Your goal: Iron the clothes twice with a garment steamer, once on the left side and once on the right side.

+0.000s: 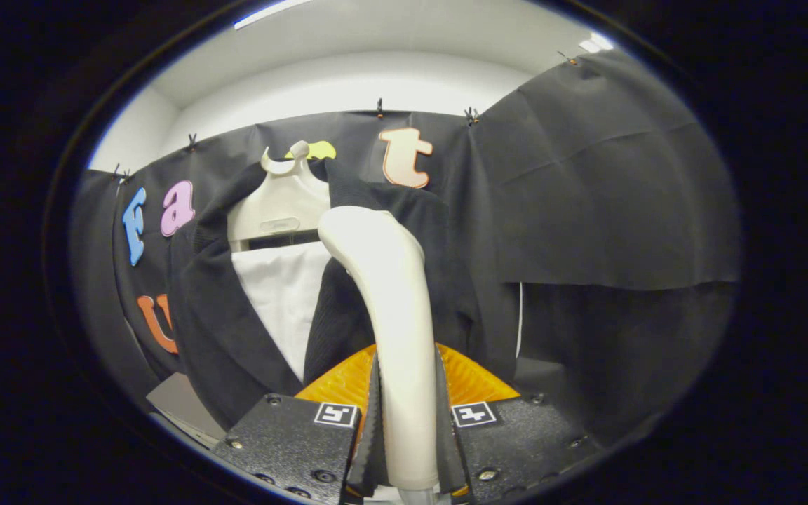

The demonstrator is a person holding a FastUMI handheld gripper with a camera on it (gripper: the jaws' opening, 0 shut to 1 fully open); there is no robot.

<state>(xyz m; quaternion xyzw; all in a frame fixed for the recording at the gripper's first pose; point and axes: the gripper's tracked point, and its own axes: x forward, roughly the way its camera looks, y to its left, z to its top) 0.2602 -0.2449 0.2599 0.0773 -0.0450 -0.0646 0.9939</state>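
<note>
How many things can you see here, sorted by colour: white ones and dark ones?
White or cream: 3, the steamer held between the tongs, the hanger, and the white shirt panel.
Dark: 1, the black jacket hanging on the hanger, just beyond the steamer.
Total: 4.

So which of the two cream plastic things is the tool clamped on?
The steamer handle, held between the tool's fingers; the hanger sits beyond, carrying the dark garment.
</note>
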